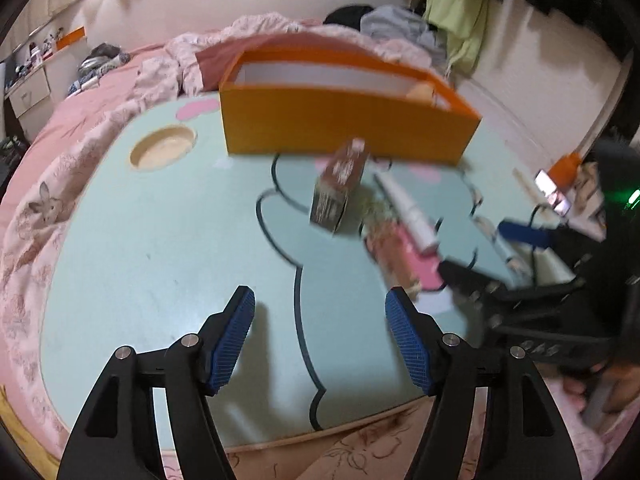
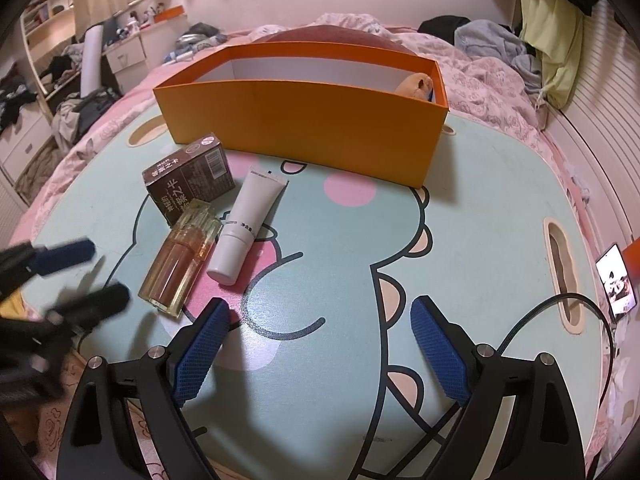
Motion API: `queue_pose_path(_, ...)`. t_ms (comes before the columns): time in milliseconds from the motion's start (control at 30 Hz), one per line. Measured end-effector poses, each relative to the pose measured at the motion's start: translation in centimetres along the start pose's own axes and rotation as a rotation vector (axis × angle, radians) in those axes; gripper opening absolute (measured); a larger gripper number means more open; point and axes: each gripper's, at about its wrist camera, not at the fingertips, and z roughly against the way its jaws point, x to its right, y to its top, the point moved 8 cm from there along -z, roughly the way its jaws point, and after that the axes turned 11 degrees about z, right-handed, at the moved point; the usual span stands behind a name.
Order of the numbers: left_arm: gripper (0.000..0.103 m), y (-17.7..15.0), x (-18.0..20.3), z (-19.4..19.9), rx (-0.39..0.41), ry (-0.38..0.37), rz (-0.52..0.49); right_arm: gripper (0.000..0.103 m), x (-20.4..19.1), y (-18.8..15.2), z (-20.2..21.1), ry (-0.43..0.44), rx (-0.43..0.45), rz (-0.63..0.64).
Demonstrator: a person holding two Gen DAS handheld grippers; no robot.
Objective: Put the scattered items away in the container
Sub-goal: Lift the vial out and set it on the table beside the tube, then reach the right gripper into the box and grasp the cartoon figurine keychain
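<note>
Left hand-held gripper (image 1: pixel 320 316), seen from its own camera, is standing with its blue ribbed pads parted and nothing lying between them; in the right wrist view it is appearing only as a dark smear (image 2: pixel 80 276) at the left edge. Right hand-held gripper (image 2: pixel 320 332) is holding its jaws wide over bare surface, gripping nothing; in the left wrist view it is blurring into the right margin (image 1: pixel 480 252), its frame cut off.

The pale green cartoon-printed lap counter (image 2: pixel 360 264) is resting on a pink floral bedspread (image 1: pixel 52 184). At its far side the open orange cardboard box (image 2: pixel 304 120) is standing upright, its near wall hiding most of the interior; a tan rounded object (image 2: pixel 418 84) is showing only partly above the rim at the right end, and what it is cannot be told.

In front of the box, three items are lying close together: a brown printed carton (image 2: pixel 190 176), a clear rectangular bottle of amber liquid (image 2: pixel 180 256) just beside it, and a white squeeze tube with a white cap (image 2: pixel 248 224) alongside the bottle. In the left wrist view these are smearing, with labels unreadable.

A black cable (image 2: pixel 560 308) is running off the counter's right edge, beside a lit phone screen (image 2: pixel 616 280) partly cut off.
</note>
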Motion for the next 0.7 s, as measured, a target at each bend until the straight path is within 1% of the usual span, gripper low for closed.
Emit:
queue_pose_path(100,0.071,-0.3,0.3,-0.4,0.020,0.057,-0.037,0.092,-0.2,-0.2,0.1,-0.001,-0.001,0.000)
queue_pose_path(167,0.080,-0.3,0.4,-0.7,0.039,0.083,-0.057,0.092,-0.1,-0.2,0.1,-0.001,-0.001,0.000)
queue_pose_path(200,0.089,-0.3,0.4,-0.9,0.047,0.081,-0.059,0.091,-0.1,-0.2,0.1,-0.001,-0.001,-0.001)
queue_pose_path(233,0.092,-0.3,0.3,-1.0,0.052,0.079,-0.056,0.091,0.0,-0.2,0.1,-0.003,-0.001,-0.007)
queue_pose_path(267,0.093,-0.3,0.1,-1.0,0.051,0.080,-0.055,0.091,0.1,-0.2,0.2,0.002,0.003,-0.014)
queue_pose_path(300,0.095,-0.2,0.1,-1.0,0.050,0.079,-0.054,0.088,0.3,-0.2,0.2,0.005,0.006,-0.021)
queue_pose_path(333,0.101,-0.2,0.1,-1.1,0.048,0.079,-0.054,0.085,0.6,-0.2,0.4,0.001,0.010,-0.034)
queue_pose_path(367,0.103,-0.3,0.1,-1.2,0.043,0.080,-0.055,0.081,0.9,-0.3,0.6,0.000,0.014,-0.051)
queue_pose_path(433,0.103,-0.4,0.1,-1.3,0.044,0.077,-0.056,0.077,2.0,-0.2,1.0,0.019,0.026,-0.094)
queue_pose_path(467,0.103,-0.4,0.1,-1.3,0.046,0.077,-0.057,0.073,2.5,0.0,1.3,0.024,0.033,-0.111)
queue_pose_path(500,0.103,-0.4,0.2,-1.3,0.047,0.077,-0.057,0.067,3.2,0.4,1.8,0.023,0.048,-0.128)
queue_pose_path(533,0.103,-0.4,0.2,-1.3,0.048,0.077,-0.057,0.065,3.9,1.0,2.3,0.017,0.063,-0.134)
queue_pose_path(600,0.103,-0.4,0.2,-1.4,0.049,0.075,-0.057,0.054,4.7,2.7,3.7,0.004,0.095,-0.122)
queue_pose_path(667,0.103,-0.4,0.2,-1.4,0.049,0.074,-0.057,0.051,5.3,5.3,5.0,0.005,0.129,-0.095)
queue_pose_path(700,0.103,-0.4,0.2,-1.4,0.050,0.074,-0.057,0.048,5.4,6.7,5.3,0.020,0.136,-0.082)
